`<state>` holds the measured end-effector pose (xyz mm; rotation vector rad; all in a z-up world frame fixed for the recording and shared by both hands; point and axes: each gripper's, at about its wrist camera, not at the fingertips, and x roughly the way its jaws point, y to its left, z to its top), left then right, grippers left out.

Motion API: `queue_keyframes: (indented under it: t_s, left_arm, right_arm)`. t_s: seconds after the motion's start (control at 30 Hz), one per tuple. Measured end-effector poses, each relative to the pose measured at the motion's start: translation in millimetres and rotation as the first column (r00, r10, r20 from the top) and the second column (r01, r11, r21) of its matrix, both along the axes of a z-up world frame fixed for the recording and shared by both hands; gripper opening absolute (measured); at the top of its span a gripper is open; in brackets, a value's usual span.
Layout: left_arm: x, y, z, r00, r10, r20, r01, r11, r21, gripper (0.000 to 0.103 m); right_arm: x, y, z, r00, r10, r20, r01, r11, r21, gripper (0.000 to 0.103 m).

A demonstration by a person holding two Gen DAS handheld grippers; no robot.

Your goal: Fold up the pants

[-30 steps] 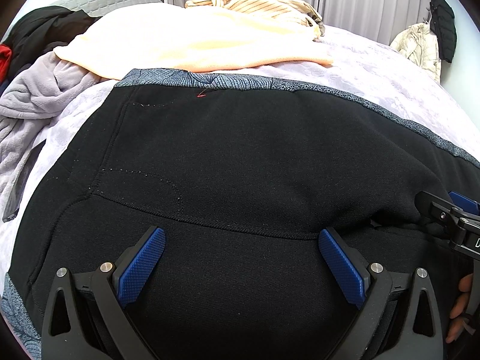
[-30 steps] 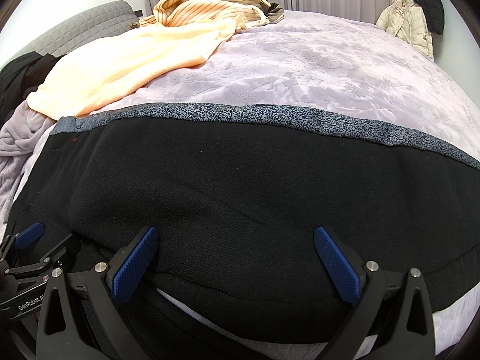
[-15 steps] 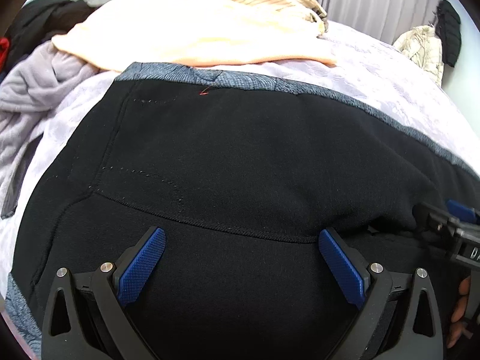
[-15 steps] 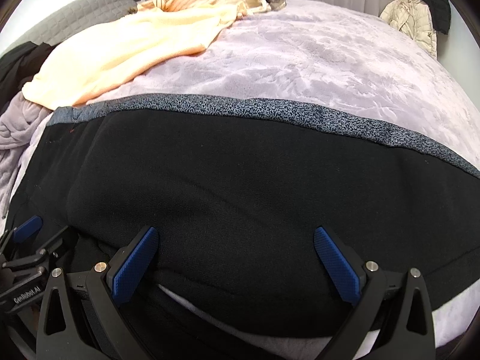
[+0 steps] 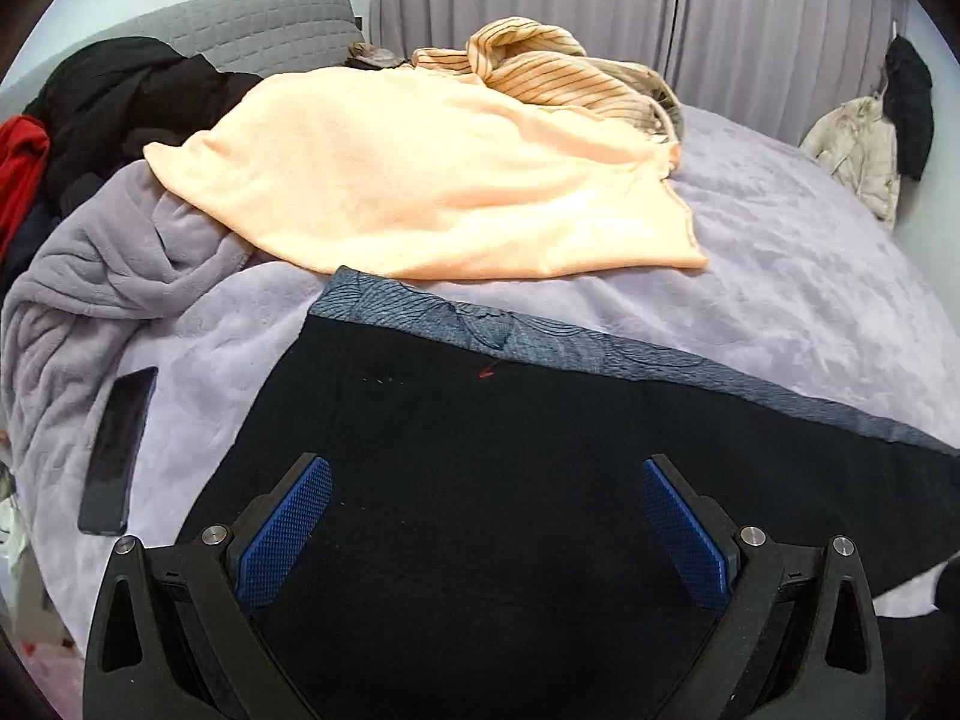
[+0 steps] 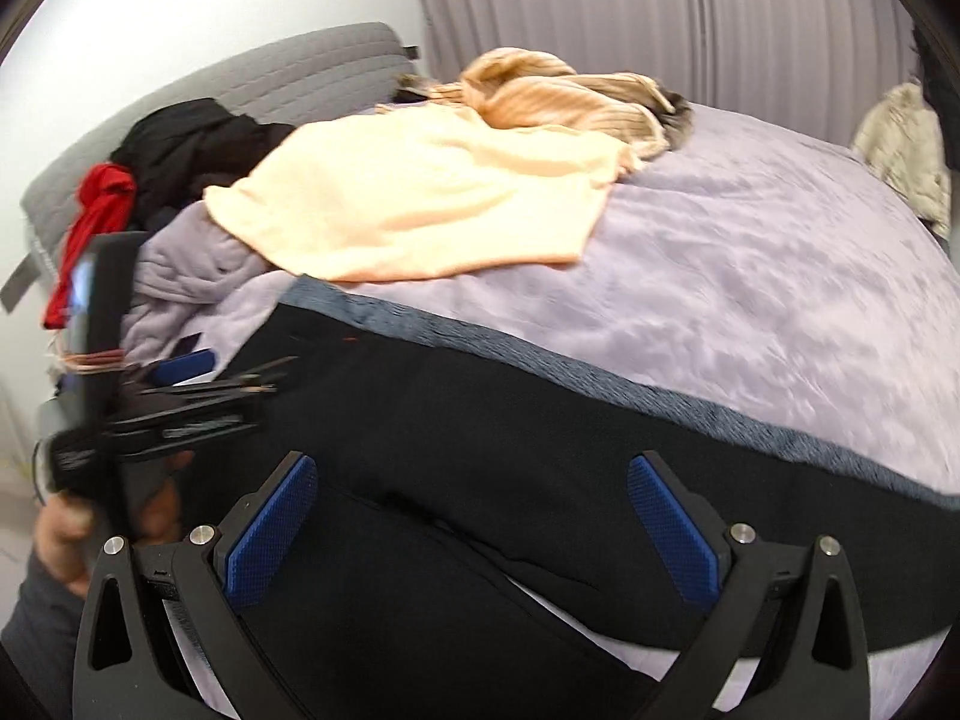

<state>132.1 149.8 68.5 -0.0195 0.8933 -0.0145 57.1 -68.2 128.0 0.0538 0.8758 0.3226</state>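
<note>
presently the black pants (image 5: pixel 540 480) lie spread across the lavender bed cover (image 5: pixel 810 300), grey patterned band (image 5: pixel 540 339) along the far edge, one layer lapped over another on the near side in the right wrist view. left gripper (image 5: pixel 486 531) hangs above the fabric, jaws wide apart, holding nothing. right gripper (image 6: pixel 471 522) likewise — jaws spread, empty. judgement: between folds, a first lengthwise fold apparently laid. next move calls for pinching an end of the pants and carrying it across. beyond lie a peach blanket (image 5: pixel 450 180), a striped garment (image 5: pixel 558 72) and a dark phone (image 5: pixel 114 450) — clear of the work.
</note>
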Motion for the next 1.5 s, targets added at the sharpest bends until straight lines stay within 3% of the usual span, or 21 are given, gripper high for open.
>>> queue_keyframes:
  t_s: [0.07,0.13,0.2,0.23,0.27,0.33,0.4,0.57,0.7,0.77,0.83,0.9,0.93,1.07,1.2,1.27,1.33,1.4,1.5]
  left_arm:
    - [12,6,-12,1.000,0.008,-0.030,-0.008,1.000,0.011,0.102]
    - [20,12,-27,0.998,0.019,-0.064,-0.019,1.000,0.005,0.102]
    - [24,15,-39,0.995,0.039,-0.096,-0.040,0.999,-0.008,0.102]
    - [27,19,-45,0.994,0.051,-0.100,-0.052,0.999,-0.008,0.102]
    - [28,21,-49,0.993,0.062,-0.103,-0.062,0.998,-0.005,0.102]
    - [31,23,-62,0.991,0.068,-0.112,-0.071,0.997,-0.018,0.102]
    - [29,21,-79,0.988,0.057,-0.142,-0.062,0.998,-0.032,0.102]
    - [22,24,-84,0.992,0.060,-0.115,-0.067,0.996,-0.054,0.102]
    - [32,25,-69,0.988,0.054,-0.143,-0.061,0.997,-0.045,0.102]
    - [32,31,-37,0.997,0.061,-0.054,-0.066,0.995,-0.078,0.102]
    - [33,37,-8,0.996,0.088,0.020,-0.087,0.993,-0.080,0.102]
    - [41,34,-8,0.998,0.056,0.000,-0.056,0.995,-0.077,0.102]
    - [47,31,-17,0.999,0.023,-0.029,-0.025,0.997,-0.079,0.102]
    - [60,25,-81,0.989,-0.007,-0.151,0.004,1.000,-0.021,0.103]
    - [51,30,-90,0.997,0.005,-0.075,-0.010,0.998,-0.065,0.102]
    - [52,30,-93,0.998,0.006,-0.070,-0.011,0.998,-0.067,0.102]
    - [54,31,-92,0.998,0.007,-0.069,-0.012,0.997,-0.070,0.103]
    - [56,35,-90,0.997,0.007,-0.070,-0.011,0.998,-0.067,0.102]
    - [62,31,-86,0.996,0.002,-0.090,-0.007,0.998,-0.062,0.102]
  right_arm:
    - [6,7,4,0.999,0.035,-0.023,-0.035,0.999,0.001,0.103]
    - [9,7,18,0.998,0.062,-0.030,-0.059,0.994,0.093,0.103]
    - [6,2,44,0.996,0.091,0.020,-0.093,0.974,0.209,0.103]
    - [5,4,55,0.994,0.094,0.057,-0.104,0.973,0.207,0.103]
    - [4,9,63,0.991,0.093,0.095,-0.109,0.979,0.173,0.103]
    - [7,24,63,0.984,0.117,0.137,-0.119,0.993,0.003,0.103]
    - [19,41,46,0.987,0.131,0.090,-0.113,0.977,-0.182,0.103]
    - [45,48,14,0.993,0.114,-0.035,-0.118,0.977,-0.178,0.103]
    - [70,40,38,0.998,0.044,0.051,-0.037,0.989,-0.142,0.103]
    - [81,40,50,0.995,0.045,0.089,-0.036,0.994,-0.103,0.103]
    - [88,53,40,0.987,0.089,0.131,-0.061,0.978,-0.200,0.103]
    - [104,68,1,0.986,0.158,0.053,-0.134,0.940,-0.315,0.103]
    - [112,69,-22,0.983,0.182,-0.005,-0.174,0.933,-0.316,0.103]
    - [141,53,-72,0.964,0.235,-0.124,-0.256,0.946,-0.196,0.103]
    - [168,38,-107,0.941,0.245,-0.234,-0.276,0.955,-0.111,0.103]
    - [175,32,-117,0.940,0.174,-0.293,-0.210,0.973,-0.095,0.101]
    - [171,19,-104,0.948,0.142,-0.285,-0.128,0.990,0.065,0.100]
    - [159,9,-82,0.962,0.127,-0.241,-0.074,0.973,0.218,0.100]
    - [137,10,-39,0.975,0.110,-0.191,-0.063,0.970,0.234,0.100]
